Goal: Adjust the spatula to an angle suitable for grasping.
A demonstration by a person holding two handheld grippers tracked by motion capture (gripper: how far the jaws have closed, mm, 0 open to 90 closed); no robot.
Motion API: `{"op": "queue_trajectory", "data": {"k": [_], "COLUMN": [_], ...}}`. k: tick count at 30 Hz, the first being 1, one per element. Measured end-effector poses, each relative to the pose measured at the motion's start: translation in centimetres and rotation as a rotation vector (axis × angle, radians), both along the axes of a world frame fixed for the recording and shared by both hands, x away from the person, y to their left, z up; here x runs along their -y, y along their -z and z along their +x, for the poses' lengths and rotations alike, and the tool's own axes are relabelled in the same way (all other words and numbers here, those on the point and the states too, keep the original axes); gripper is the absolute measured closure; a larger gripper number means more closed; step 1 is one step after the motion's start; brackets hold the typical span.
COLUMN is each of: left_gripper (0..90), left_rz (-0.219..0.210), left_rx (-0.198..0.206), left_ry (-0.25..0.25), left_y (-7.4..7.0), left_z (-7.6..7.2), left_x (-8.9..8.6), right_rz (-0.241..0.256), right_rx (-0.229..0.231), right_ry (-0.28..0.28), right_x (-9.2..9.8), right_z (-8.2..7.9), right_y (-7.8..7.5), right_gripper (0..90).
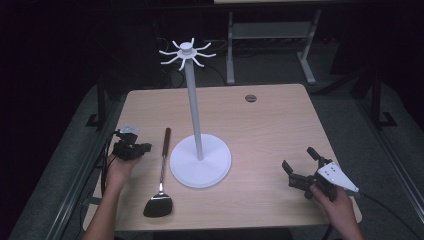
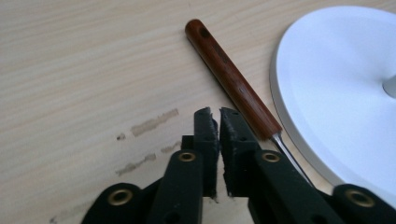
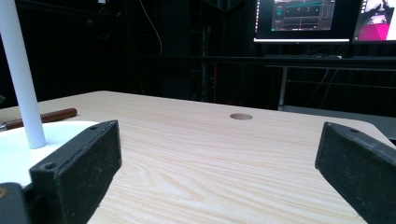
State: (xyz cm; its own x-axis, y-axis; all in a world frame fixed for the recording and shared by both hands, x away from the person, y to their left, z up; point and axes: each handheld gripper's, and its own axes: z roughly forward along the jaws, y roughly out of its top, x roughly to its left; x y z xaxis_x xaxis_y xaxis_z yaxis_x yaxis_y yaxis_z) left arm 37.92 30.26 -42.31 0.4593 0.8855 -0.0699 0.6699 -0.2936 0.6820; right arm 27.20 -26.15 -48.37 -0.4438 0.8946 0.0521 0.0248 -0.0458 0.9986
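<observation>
High view: spatula [image 1: 161, 176] flat on tabletop [image 1: 270, 125], just left of the white stand [image 1: 200, 161], blade toward the near edge, wooden handle pointing away. Left tool [image 1: 131, 148] near the handle end, well apart from right tool [image 1: 306, 168].

Left gripper view: left tool's jaws almost together, nothing between them. Handle [image 2: 233, 81] just beyond the tips, beside the stand's base. Probably light and stiff; smooth varnished wood (could slip), so best taken mid-handle, across its width.

Right gripper view: right tool's jaws wide apart, empty, low over the tabletop. Pale wood-grain laminate, smooth, with cable hole [image 3: 241, 116]. Dark room behind; lit monitors [image 3: 303, 19] at upper right.
</observation>
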Motion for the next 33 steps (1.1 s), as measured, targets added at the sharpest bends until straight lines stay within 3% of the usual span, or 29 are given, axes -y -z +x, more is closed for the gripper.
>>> {"op": "queue_trajectory", "data": {"k": [7, 9, 11, 17, 24, 33], "left_gripper": [89.7, 89.7, 89.8, 89.7, 89.7, 89.7], "left_rz": [0.005, -0.011, 0.009, -0.027, -0.07, -0.042], "left_rx": [0.013, 0.014, -0.003, 0.001, -0.003, -0.019], "left_ry": [-0.013, -0.022, -0.025, -0.026, -0.014, 0.031], "left_y": [0.0, 0.4, 0.9, 2.3, 3.2, 3.6], "left_z": [1.8, 2.4, 3.0, 4.2, 4.5, 4.7], "left_x": [0.3, 0.4, 0.6, 0.7, 1.0, 2.6], "right_rz": [-0.001, -0.001, -0.001, -0.001, 0.0, 0.0], "right_rx": [0.001, 0.001, 0.002, 0.002, 0.001, 0.002], "right_ry": [-0.001, -0.001, -0.001, -0.001, -0.001, -0.004], "right_x": [0.1, 0.0, 0.1, 0.1, 0.1, 0.1], "right_z": [0.0, 0.0, 0.0, 0.0, 0.0, 0.0], "right_y": [0.0, 0.0, 0.0, 0.0, 0.0, 0.0], "right_gripper": [0.0, 0.0, 0.0, 0.0, 0.0, 0.0]}}
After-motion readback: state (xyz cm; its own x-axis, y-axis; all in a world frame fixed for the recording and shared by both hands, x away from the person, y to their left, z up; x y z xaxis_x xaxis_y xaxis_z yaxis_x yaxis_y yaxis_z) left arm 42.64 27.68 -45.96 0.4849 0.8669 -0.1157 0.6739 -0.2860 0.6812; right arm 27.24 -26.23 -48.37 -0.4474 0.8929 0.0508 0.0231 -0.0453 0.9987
